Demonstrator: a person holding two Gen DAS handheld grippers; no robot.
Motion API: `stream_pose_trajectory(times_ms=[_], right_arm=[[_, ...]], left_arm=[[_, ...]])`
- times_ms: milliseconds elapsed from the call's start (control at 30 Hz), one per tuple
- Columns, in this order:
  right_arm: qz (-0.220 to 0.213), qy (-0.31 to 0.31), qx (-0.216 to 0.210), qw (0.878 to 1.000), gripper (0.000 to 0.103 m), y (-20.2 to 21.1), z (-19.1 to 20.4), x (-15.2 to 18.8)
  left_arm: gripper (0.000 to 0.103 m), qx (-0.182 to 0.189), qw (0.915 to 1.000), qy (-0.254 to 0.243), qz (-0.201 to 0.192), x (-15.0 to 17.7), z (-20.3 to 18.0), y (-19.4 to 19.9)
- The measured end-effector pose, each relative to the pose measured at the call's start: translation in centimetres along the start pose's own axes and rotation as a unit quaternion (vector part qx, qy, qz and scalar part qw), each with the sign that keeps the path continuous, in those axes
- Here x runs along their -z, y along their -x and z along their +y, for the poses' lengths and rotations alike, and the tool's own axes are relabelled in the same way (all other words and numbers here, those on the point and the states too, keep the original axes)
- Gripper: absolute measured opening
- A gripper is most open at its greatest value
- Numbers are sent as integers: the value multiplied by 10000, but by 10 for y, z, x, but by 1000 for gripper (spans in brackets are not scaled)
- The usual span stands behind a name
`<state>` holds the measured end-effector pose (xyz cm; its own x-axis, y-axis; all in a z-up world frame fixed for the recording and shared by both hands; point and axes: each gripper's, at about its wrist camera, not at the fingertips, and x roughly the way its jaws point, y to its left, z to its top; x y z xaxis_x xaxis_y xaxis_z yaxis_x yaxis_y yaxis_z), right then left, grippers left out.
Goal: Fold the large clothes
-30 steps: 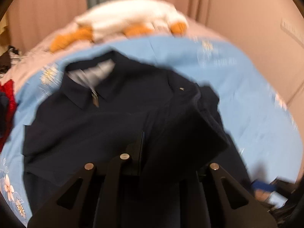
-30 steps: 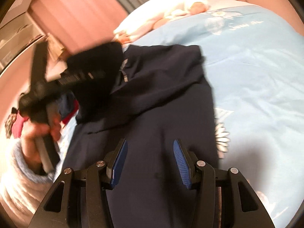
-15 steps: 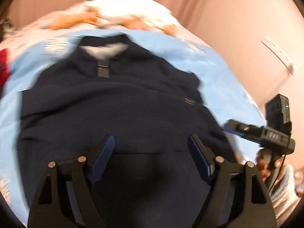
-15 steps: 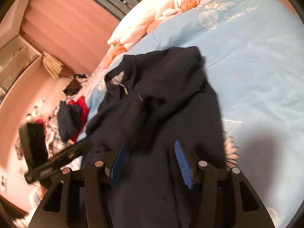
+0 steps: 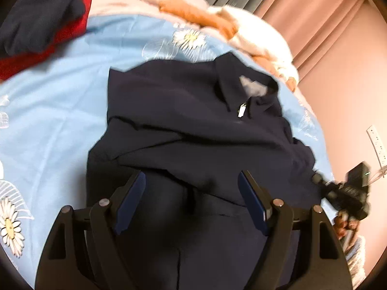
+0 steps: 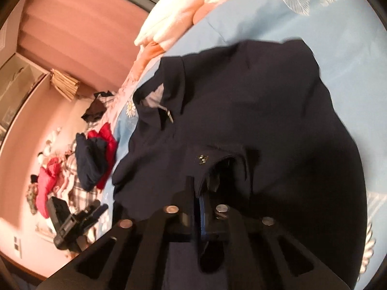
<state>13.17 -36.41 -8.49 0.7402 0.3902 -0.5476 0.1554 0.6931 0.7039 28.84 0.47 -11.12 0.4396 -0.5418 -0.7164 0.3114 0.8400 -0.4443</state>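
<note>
A red garment (image 5: pixel 46 46) lies at the far left of the light blue bedspread (image 5: pixel 60 106); the navy jacket (image 5: pixel 193 130) lies spread mid-bed. The left gripper (image 5: pixel 192 193) hovers above it, jaws spread, gripping nothing; the right gripper (image 6: pixel 202 193) has just clamped onto a jacket fold

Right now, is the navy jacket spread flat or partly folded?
Partly folded. Both sleeves of the navy jacket lie across its chest on the blue bedspread; body still full length, collar showing.

A dark navy zip-collar jacket (image 5: pixel 193 130) is lying on the light-blue flower-printed bedsheet (image 5: pixel 60 111), a red-and-navy clothes pile (image 5: pixel 41 29) sitting beyond its left edge.
</note>
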Motion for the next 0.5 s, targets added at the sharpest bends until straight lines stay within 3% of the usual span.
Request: stream_pose_trajectory(times_ms=[33, 133, 300, 367, 467, 500], right_arm=[[-62, 100, 64, 9999, 5, 3, 4, -4], [-325, 581, 91, 9977, 4, 20, 27, -17], [-1072, 1658, -18, 9803, 4, 56, 50, -24], [-712, 1495, 170, 9860, 4, 42, 29, -23], [-94, 1394, 993, 9852, 5, 10, 1, -11], [138, 1183, 1034, 9875, 6, 3, -12, -7]], left_arm=[[78, -152, 9999, 45, 69, 1, 3, -8], [77, -132, 9996, 185, 166, 5, 12, -19], [76, -119, 9994, 215, 236, 13, 24, -21], [75, -148, 9990, 309, 277, 13, 31, -22], [74, -72, 9985, 472, 264, 13, 40, -15], [74, -35, 9984, 490, 275, 13, 41, -11]])
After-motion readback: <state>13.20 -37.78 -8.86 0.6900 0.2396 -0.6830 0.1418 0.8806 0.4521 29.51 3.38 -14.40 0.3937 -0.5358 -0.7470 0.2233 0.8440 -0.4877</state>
